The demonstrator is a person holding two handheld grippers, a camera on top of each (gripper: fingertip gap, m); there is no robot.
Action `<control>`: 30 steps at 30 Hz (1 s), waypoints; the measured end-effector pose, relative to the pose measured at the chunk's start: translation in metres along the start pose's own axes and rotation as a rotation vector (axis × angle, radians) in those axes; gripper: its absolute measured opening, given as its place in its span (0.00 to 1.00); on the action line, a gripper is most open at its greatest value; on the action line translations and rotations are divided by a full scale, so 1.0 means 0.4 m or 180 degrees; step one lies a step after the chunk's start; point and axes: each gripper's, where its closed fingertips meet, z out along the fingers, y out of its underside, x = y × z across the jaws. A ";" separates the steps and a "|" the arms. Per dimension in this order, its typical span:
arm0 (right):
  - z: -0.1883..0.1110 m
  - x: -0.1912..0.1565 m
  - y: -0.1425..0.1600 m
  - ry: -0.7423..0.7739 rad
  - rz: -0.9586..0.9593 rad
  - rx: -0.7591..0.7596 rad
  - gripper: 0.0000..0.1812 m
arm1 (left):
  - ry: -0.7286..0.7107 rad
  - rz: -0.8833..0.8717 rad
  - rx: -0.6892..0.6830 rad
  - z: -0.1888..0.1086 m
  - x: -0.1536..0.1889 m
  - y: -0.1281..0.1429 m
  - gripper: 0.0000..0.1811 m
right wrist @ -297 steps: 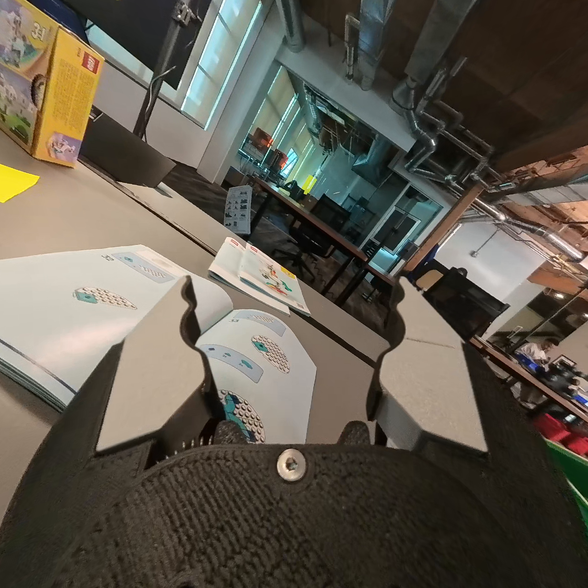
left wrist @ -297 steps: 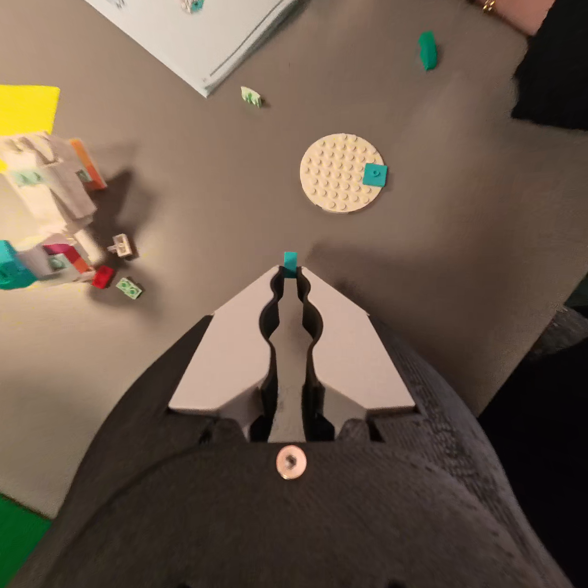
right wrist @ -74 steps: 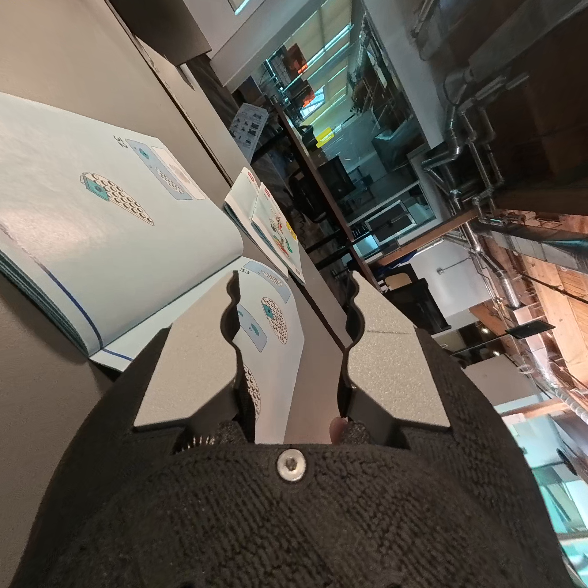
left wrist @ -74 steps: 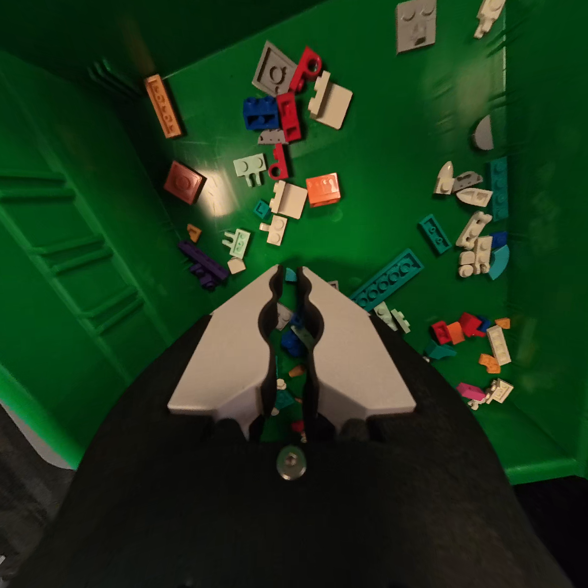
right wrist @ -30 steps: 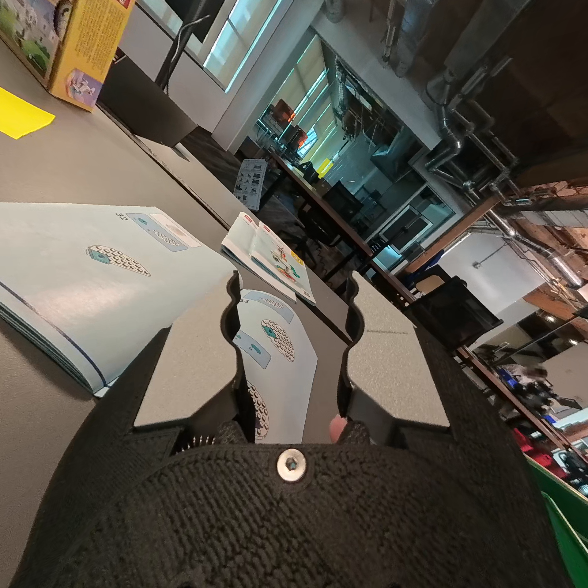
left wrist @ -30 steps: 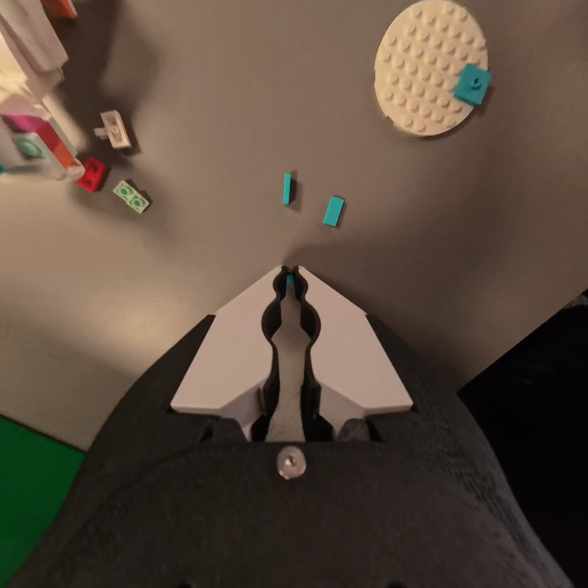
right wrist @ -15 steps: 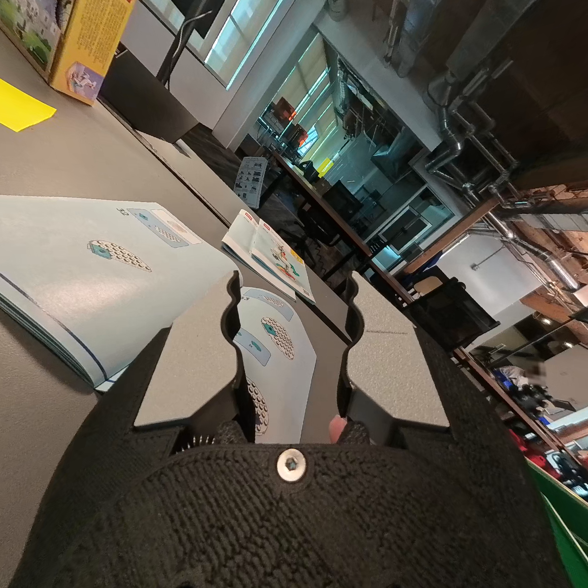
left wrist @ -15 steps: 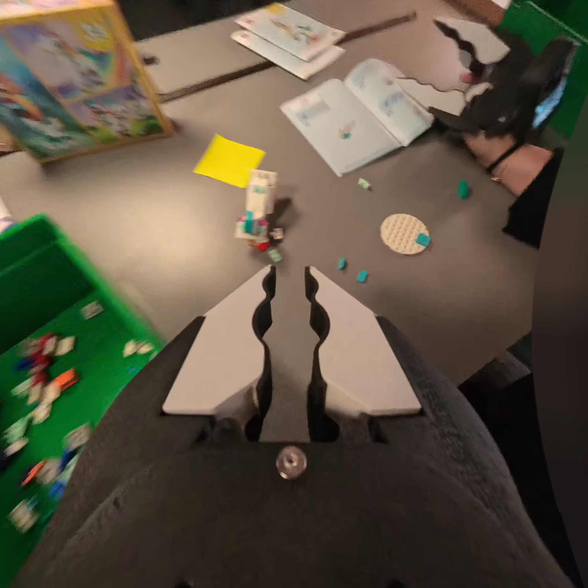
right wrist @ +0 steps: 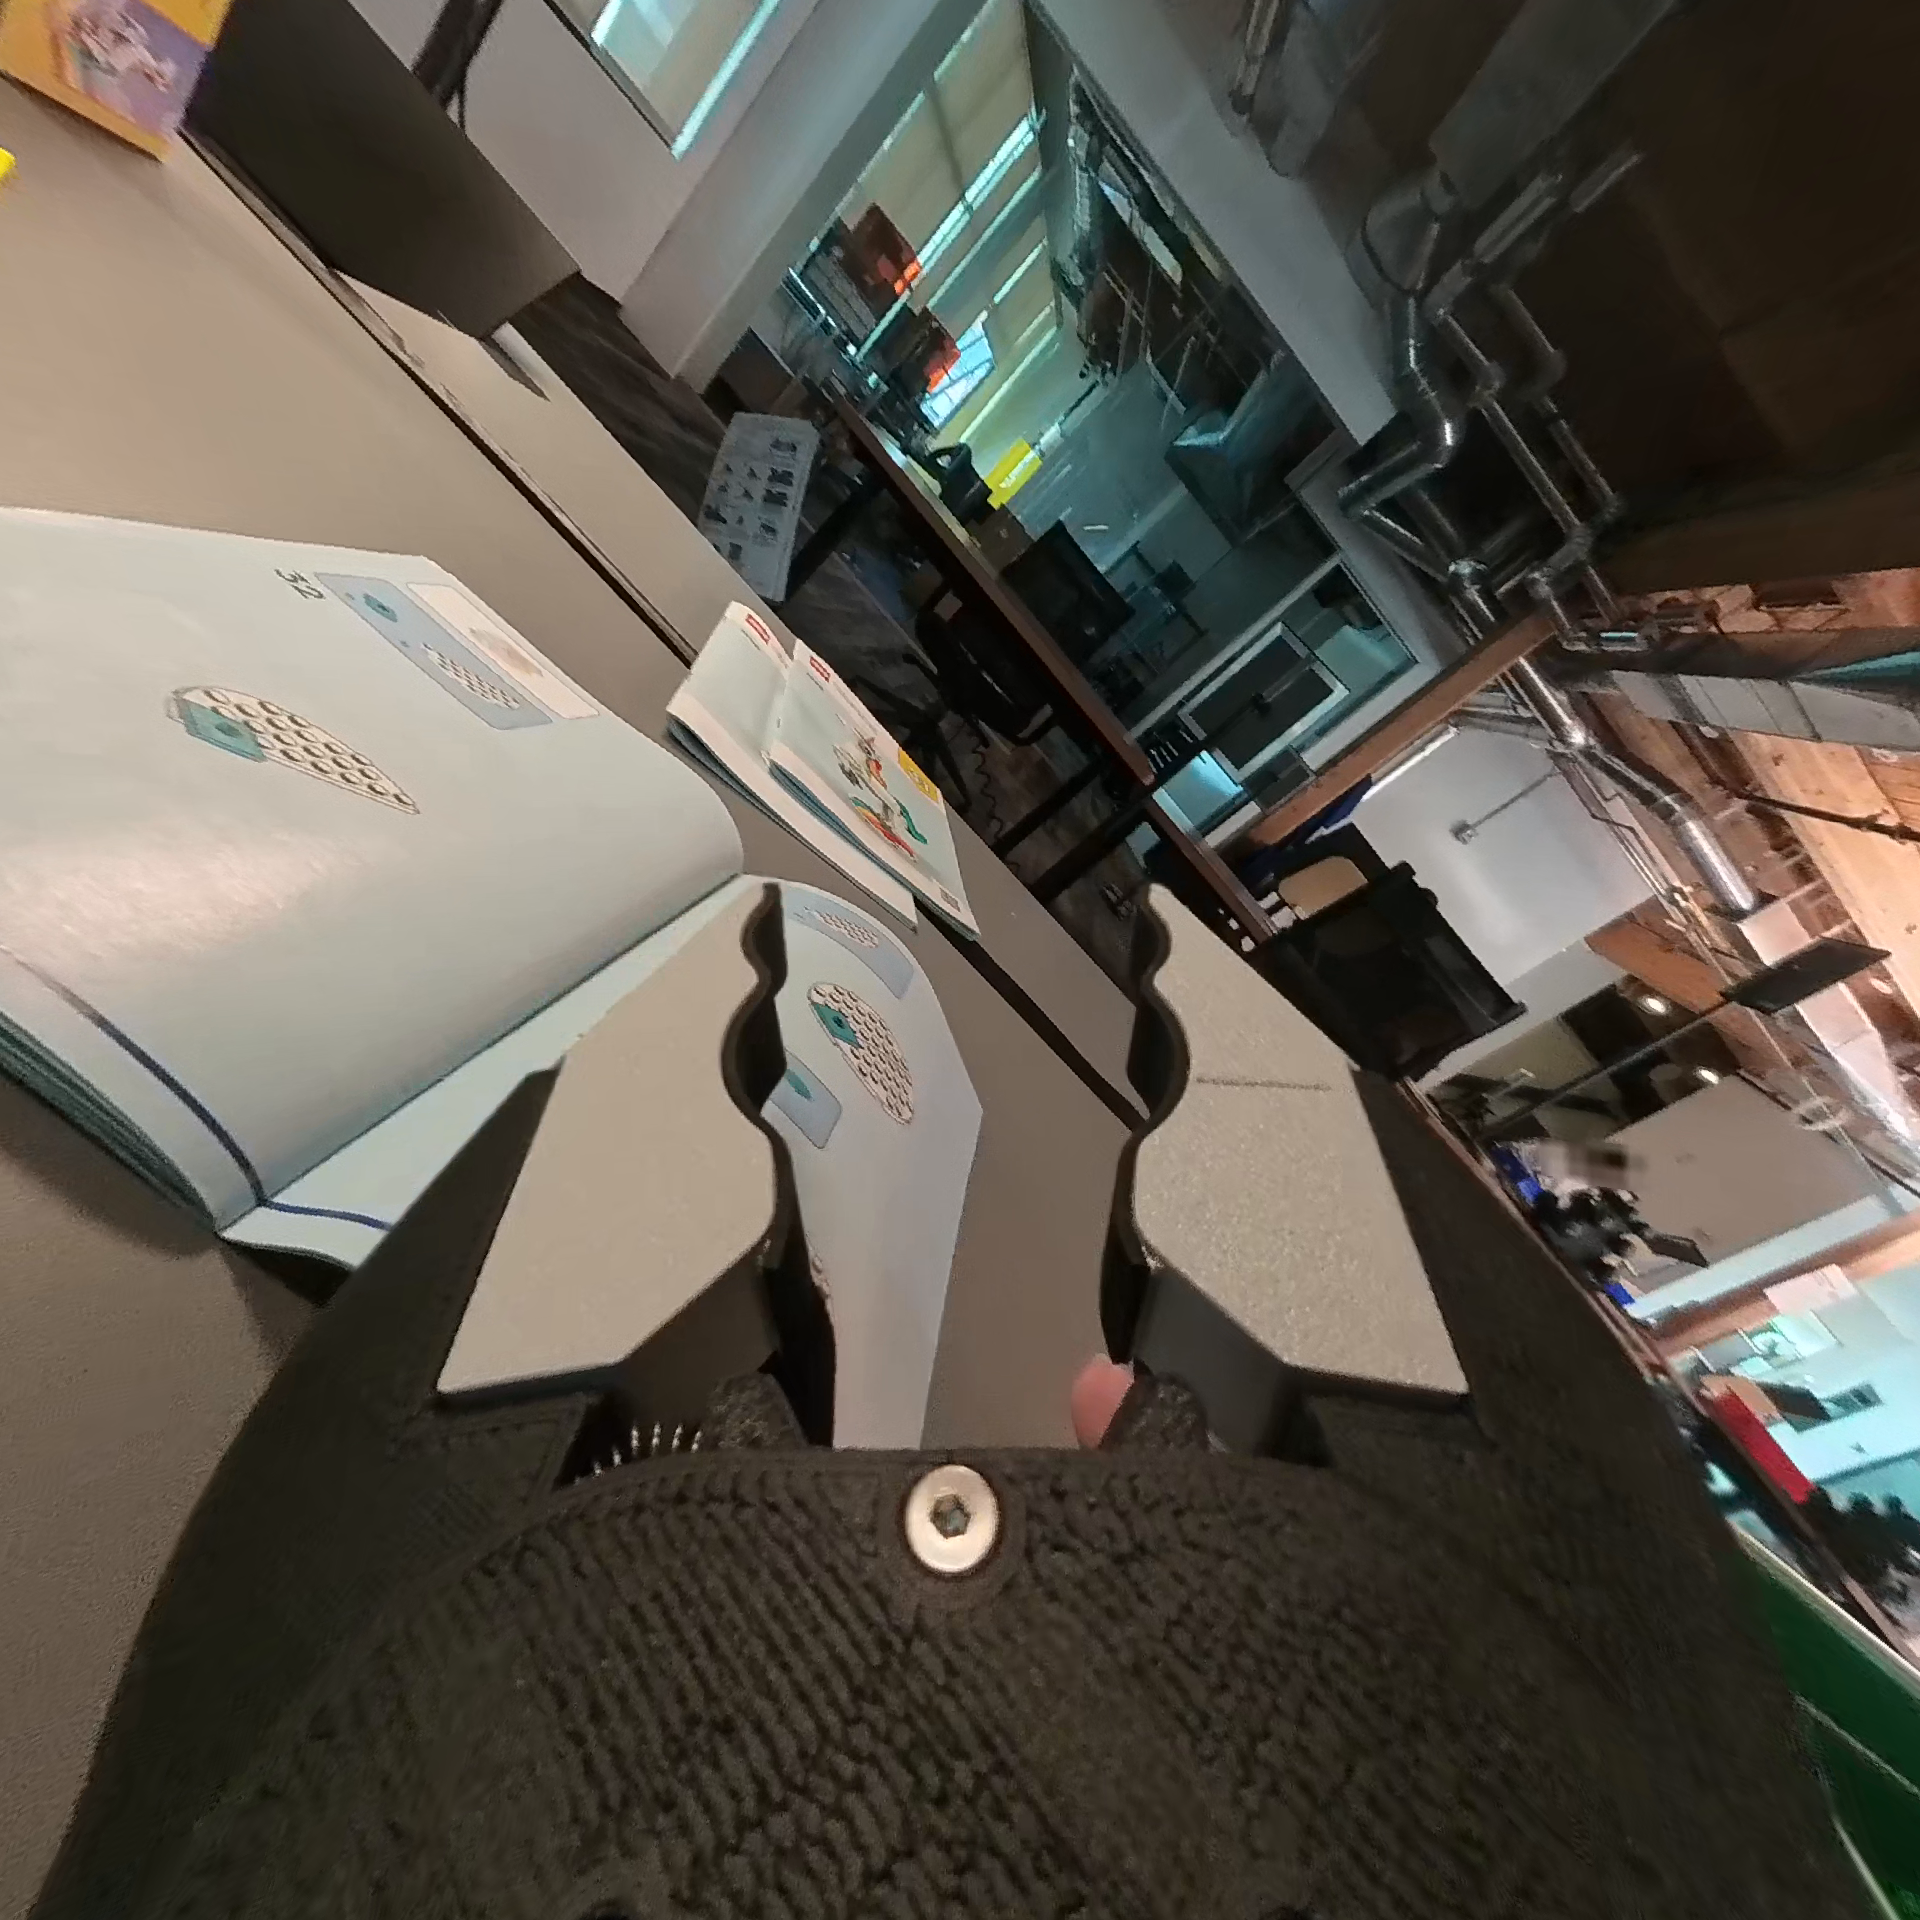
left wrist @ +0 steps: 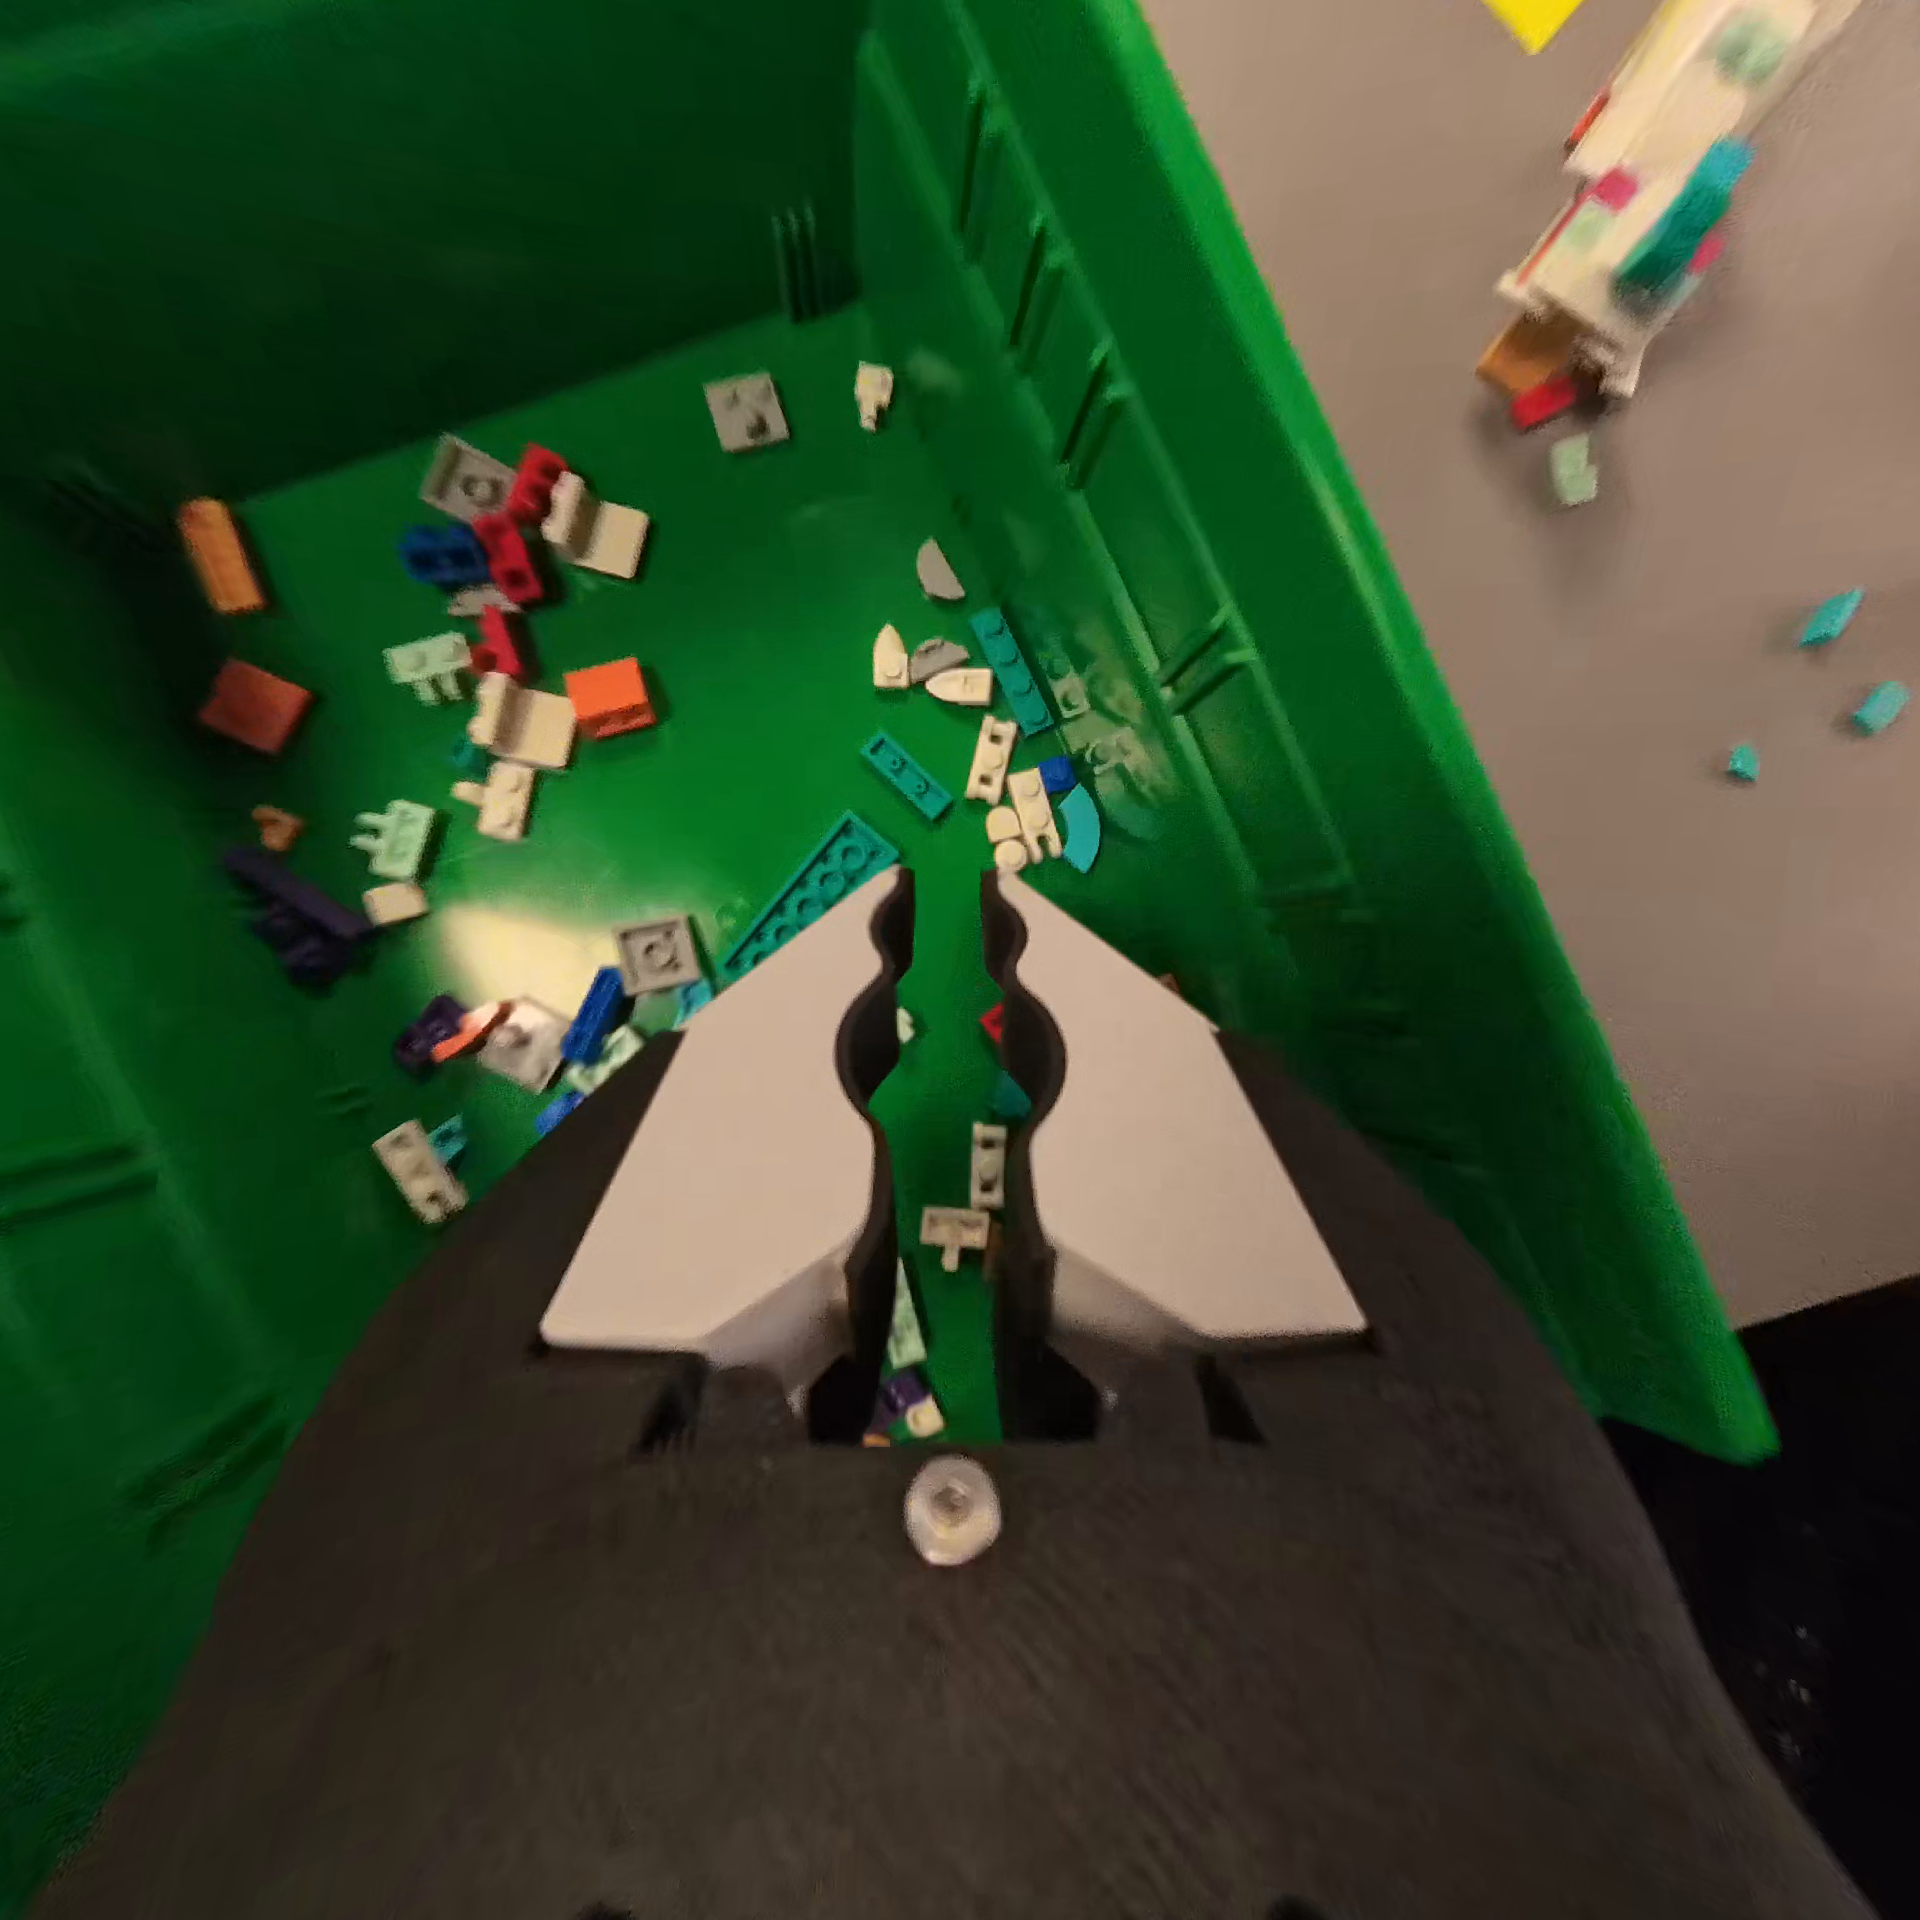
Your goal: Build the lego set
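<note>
Left wrist view: the left hand-held gripper (left wrist: 948, 883), grey-faced fingers on a black textured body, hangs over a deep green plastic bin (left wrist: 1195, 582) with its jaws narrowly parted and nothing between them; only the bin floor shows through the gap. Loose lego pieces (left wrist: 520, 644) lie scattered on the bin floor in red, blue, orange, white, grey, mint and dark purple. A long teal studded plate (left wrist: 805, 894) lies just beside the left fingertip, and a smaller teal plate (left wrist: 906, 776) lies beyond it. A cluster of white rounded pieces (left wrist: 1023, 805) sits against the bin's right wall. To the right of the bin, on the grey table (left wrist: 1558, 935), a partly built white lego model (left wrist: 1621, 208) with teal and red parts appears blurred at the upper right; a mint piece (left wrist: 1572, 483) lies near its base, and three small teal pieces (left wrist: 1829, 618) lie apart farther along the table. Right wrist view: the right hand-held gripper (right wrist: 956, 914) is held low over the table, jaws moderately wide and empty. An open light-blue instruction booklet (right wrist: 312, 831) showing round studded-plate diagrams lies on the table to the left, one page reaching under the gap between the fingers. A second, thinner booklet (right wrist: 831, 769) lies beyond it. Farther off stand other desks, windows and ceiling pipes.
</note>
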 end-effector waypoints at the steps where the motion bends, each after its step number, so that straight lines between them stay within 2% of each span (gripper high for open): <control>1: 0.001 0.003 0.004 0.0025 -0.0024 -0.0033 0.36 | 0.0109 0.0040 -0.0070 0.023 0.004 0.006 0.07; 5: 0.009 0.002 0.025 0.0062 -0.0165 -0.0212 0.36 | 0.0166 0.0208 -0.0255 0.086 -0.008 0.013 0.07; 9: 0.013 0.001 0.039 0.0094 -0.0299 -0.0340 0.35 | 0.0240 0.0278 -0.0246 0.095 -0.020 -0.003 0.07; 11: 0.015 0.000 0.046 0.0104 -0.0353 -0.0398 0.35 | 0.0480 0.0323 -0.0243 0.086 0.000 -0.006 0.08; 14: 0.018 -0.002 0.054 0.0103 -0.0427 -0.0471 0.34 | 0.1113 0.0454 -0.0324 0.064 0.071 0.011 0.08; 16: 0.019 -0.004 0.056 0.0102 -0.0474 -0.0497 0.34 | 0.1163 0.0539 -0.0389 0.065 0.081 0.024 0.08; 20: 0.021 -0.011 0.059 0.0084 -0.0571 -0.0536 0.34 | 0.0627 0.0621 -0.0445 0.065 0.014 0.040 0.06; 25: 0.022 -0.021 0.054 0.0051 -0.0697 -0.0526 0.34 | -0.0383 0.0163 -0.0132 -0.029 -0.167 -0.003 0.05; 27: 0.022 -0.025 0.050 0.0041 -0.0743 -0.0503 0.34 | -0.0663 0.0075 -0.0340 -0.061 -0.221 0.010 0.07; 30: 0.022 -0.029 0.045 0.0029 -0.0769 -0.0472 0.34 | -0.0563 0.0110 -0.0745 -0.065 -0.228 0.031 0.07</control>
